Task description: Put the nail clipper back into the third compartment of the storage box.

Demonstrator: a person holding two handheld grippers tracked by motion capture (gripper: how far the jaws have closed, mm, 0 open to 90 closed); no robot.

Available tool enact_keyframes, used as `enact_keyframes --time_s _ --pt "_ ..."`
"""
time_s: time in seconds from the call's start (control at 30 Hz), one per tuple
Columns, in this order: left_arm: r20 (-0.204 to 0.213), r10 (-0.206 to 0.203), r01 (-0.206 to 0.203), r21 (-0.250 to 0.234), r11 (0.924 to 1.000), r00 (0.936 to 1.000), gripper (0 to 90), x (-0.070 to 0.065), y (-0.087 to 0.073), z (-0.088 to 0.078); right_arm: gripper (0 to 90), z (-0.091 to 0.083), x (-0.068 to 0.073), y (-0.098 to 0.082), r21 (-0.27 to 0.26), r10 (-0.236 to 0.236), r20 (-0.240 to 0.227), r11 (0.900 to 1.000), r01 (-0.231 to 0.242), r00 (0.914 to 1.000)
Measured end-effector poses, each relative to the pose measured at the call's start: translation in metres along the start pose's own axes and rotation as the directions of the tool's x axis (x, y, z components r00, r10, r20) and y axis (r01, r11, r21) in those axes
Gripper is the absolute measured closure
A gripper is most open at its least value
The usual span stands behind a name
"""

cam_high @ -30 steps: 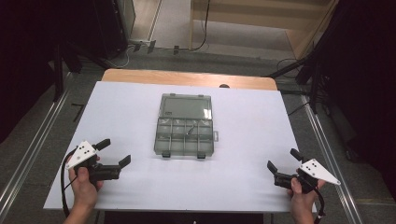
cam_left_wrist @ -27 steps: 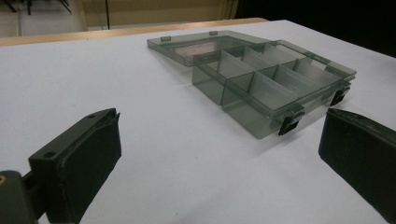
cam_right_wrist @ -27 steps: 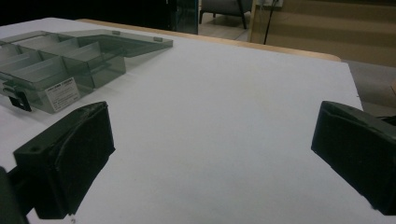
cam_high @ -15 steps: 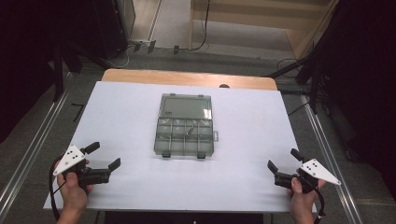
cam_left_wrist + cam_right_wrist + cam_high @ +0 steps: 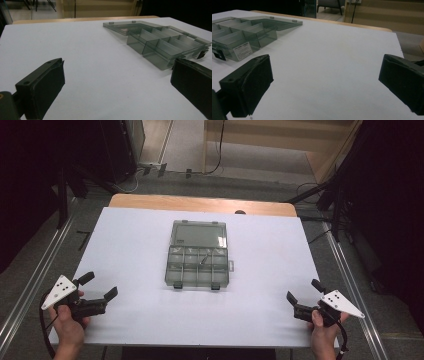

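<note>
A clear smoke-grey compartment organizer box [image 5: 198,255] lies flat near the middle of the white surface [image 5: 125,240], its lid closed, with two dark latches on its near edge and a small tab on its right side. Dividers split its near half into small compartments, while the far half is one wider section. Something thin and dark lies in one of the near compartments; it is too small to name.

The left gripper [image 5: 98,287] sits at the near left corner of the surface, held in the person's left hand [image 5: 69,326], with its fingers spread wide and nothing between them. It is well apart from the box. In the left gripper view the box [image 5: 160,42] lies ahead and to the right, beyond the right-hand finger [image 5: 192,83].

The right gripper [image 5: 302,292] sits at the near right edge of the surface, held in the person's right hand [image 5: 324,332], fingers likewise wide and empty, well apart from the box. In the right gripper view the box [image 5: 244,32] lies at the upper left, with a white label [image 5: 242,50] on its side wall.
</note>
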State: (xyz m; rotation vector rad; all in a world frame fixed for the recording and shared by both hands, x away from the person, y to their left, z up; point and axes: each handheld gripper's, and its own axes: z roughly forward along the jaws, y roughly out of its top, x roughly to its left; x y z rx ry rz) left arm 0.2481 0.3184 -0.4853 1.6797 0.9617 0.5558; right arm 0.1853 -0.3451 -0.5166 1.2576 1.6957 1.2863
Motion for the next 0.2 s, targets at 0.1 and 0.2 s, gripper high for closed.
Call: enact_keyframes --time_s 0.1,0.2 --pt "0.005 -0.013 0.013 -0.002 0.9999 0.9999 0.0 0.0012 -0.0013 0.0004 0.0 0.0 0.0001 -0.0001 0.0 0.0 0.0 1.0 0.0 1.0" --pt "0.006 -0.011 0.011 -0.004 0.9999 0.9999 0.0 0.0011 -0.0017 0.001 0.0 0.0005 -0.0009 -0.0002 -0.003 0.007 0.0 1.0 -0.007 1.0"
